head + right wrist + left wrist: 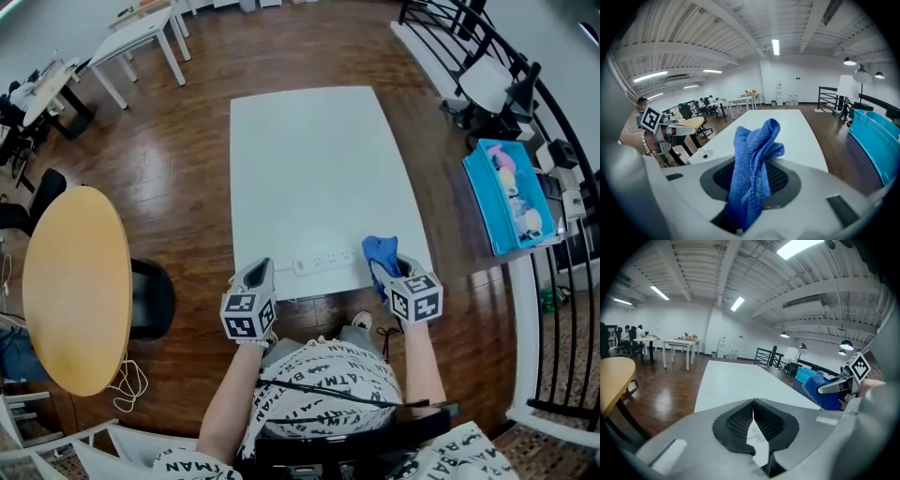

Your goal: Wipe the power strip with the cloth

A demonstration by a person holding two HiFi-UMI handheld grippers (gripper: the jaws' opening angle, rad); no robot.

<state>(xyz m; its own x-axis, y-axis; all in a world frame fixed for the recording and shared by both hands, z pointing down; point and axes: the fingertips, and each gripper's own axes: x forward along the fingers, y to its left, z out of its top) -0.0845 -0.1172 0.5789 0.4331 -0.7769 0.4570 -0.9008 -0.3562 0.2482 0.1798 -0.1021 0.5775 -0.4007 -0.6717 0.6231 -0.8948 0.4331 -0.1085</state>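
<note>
Two grippers at the near table (309,159) edge from above: the power strip (323,260) lies just right of my left gripper (256,274) and just left of my right gripper (384,270). Left gripper view: jaws pressed together, nothing between them. Right gripper view: jaws clamp the blue cloth (752,173), which is bunched up.

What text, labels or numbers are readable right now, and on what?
"ATMA": repeated print on the person's shirt, cut off by folds.
Power strip: any marking is too small to read.
Marker cubes: black square patterns only, no words.
</note>
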